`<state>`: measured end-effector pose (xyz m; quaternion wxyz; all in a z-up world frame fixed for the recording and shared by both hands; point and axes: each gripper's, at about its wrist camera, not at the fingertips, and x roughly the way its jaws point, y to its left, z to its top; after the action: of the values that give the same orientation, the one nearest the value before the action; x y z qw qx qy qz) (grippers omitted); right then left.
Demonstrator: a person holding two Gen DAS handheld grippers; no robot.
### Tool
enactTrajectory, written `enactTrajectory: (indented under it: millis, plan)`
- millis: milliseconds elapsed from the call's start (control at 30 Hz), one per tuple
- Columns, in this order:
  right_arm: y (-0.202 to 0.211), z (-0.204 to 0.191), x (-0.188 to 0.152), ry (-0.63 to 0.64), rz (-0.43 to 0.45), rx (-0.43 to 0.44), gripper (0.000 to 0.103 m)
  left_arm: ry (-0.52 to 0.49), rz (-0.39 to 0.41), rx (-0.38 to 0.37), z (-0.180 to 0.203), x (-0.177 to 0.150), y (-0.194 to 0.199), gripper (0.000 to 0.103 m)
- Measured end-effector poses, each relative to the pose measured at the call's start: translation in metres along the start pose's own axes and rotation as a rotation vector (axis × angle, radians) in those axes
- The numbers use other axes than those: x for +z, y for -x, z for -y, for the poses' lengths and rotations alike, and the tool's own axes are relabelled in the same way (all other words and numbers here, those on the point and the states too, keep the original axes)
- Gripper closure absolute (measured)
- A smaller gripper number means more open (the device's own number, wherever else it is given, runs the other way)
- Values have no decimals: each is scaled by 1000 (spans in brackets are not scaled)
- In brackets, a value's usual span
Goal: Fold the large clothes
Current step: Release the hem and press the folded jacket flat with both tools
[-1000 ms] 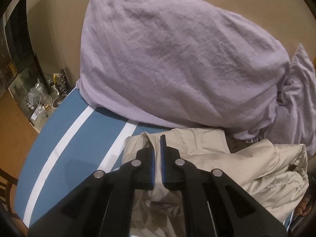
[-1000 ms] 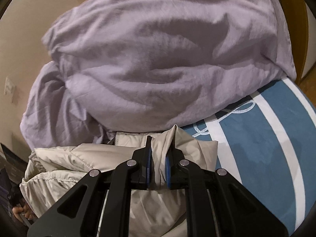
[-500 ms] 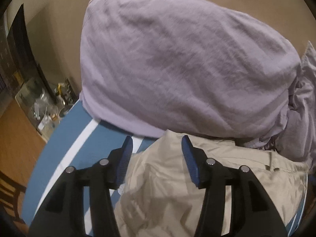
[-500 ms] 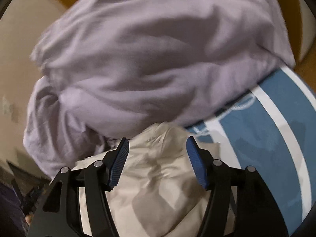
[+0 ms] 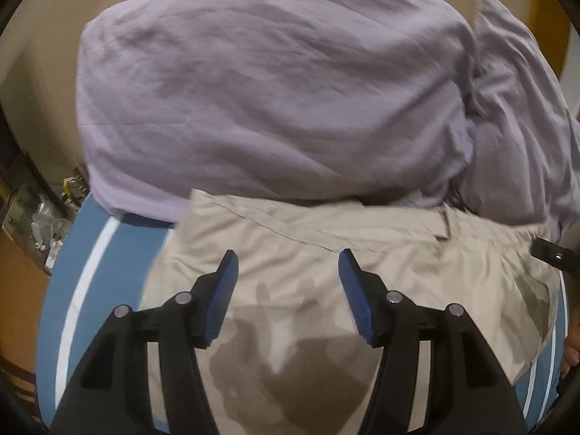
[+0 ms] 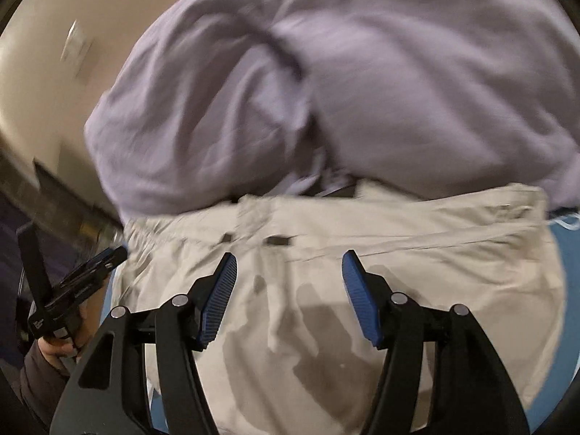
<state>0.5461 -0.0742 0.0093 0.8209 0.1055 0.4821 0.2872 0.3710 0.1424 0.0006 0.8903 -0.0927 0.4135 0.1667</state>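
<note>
— Checking the left wrist view: what is the left gripper (image 5: 288, 264) doing?
— Jaws spread wide, holding nothing. It hangs over the beige garment (image 5: 326, 253), which lies flat on the blue, white-striped surface (image 5: 105, 264), its far edge against the lavender bedding (image 5: 272, 101).
— And the right wrist view?
— Right gripper (image 6: 289, 266) equally wide apart, empty, above the same beige garment (image 6: 417, 253). Lavender bedding (image 6: 362, 90) heaped behind, blurred.

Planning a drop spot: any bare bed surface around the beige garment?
Bare blue striped cover left of the beige garment, below the lavender bedding; a sliver on its right. Crowded at the back, where bedding meets garment.
</note>
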Motion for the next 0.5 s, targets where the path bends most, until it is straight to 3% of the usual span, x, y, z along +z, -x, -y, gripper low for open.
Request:
enactTrajectory:
  millis: [333, 367, 400, 500]
  plan:
    - [-56, -54, -4, 197, -147, 29, 31, -72, 4, -21, 24, -10, -2, 40]
    - [-62, -55, -7, 211, -167, 30, 38, -78, 6, -19, 24, -10, -2, 39]
    - [-66, -55, -11, 226, -178, 30, 54, -83, 6, -16, 24, -11, -3, 39]
    - [-66, -54, -13, 270, -162, 8, 86, -79, -2, -17, 20, -10, -8, 38]
